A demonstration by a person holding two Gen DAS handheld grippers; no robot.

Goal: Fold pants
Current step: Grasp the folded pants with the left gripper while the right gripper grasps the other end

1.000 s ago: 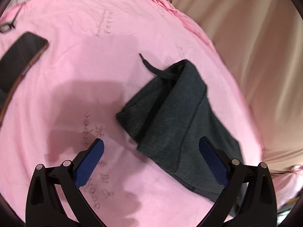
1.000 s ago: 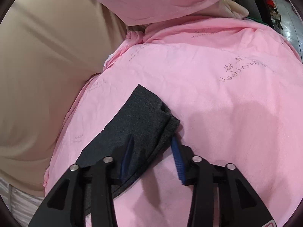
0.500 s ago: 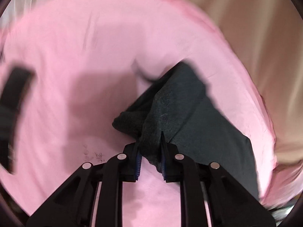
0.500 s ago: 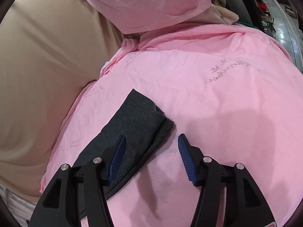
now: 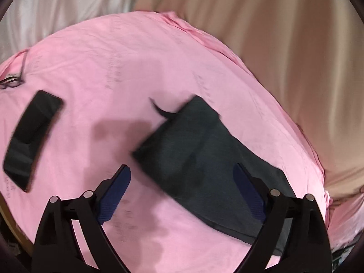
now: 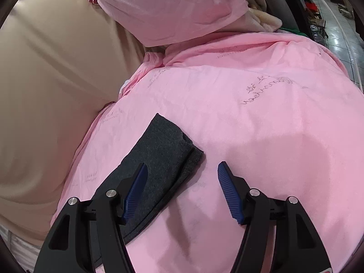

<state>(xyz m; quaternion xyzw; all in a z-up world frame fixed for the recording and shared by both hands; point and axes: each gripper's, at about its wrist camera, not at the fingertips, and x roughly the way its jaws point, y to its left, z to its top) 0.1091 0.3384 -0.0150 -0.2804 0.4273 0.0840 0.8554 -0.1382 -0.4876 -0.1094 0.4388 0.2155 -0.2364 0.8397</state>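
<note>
1. Pants [image 5: 200,157], one dark grey pair, lie folded into a long flat band on the pink sheet [image 5: 113,68], just ahead of the left gripper [image 5: 182,188] and running back under its right finger
2. From the right wrist view the same pants [image 6: 159,157] sit ahead of and beneath the right gripper's [image 6: 182,186] left finger, with one squared end pointing away from it
3. Left fingers [image 5: 113,191] are spread wide and grip nothing; the picture is blurred
4. Right fingers [image 6: 227,191] are also spread wide with nothing between them
5. One dark drawstring [image 5: 161,111] curls out from the far end of the pants
6. Pink sheet carries faint handwritten marks and covers a rounded surface; whether it is a bed or a counter cannot be told
7. Beige draped cloth [image 5: 284,45] hangs beyond the sheet, ahead and to the right of the left fingers
8. One dark phone [image 5: 31,136] lies flat on the sheet, well to the left of the left fingers
9. One pink pillow-like bundle [image 6: 170,11] sits far ahead of the right fingers, and a tiled floor [image 6: 339,29] shows at far right
</note>
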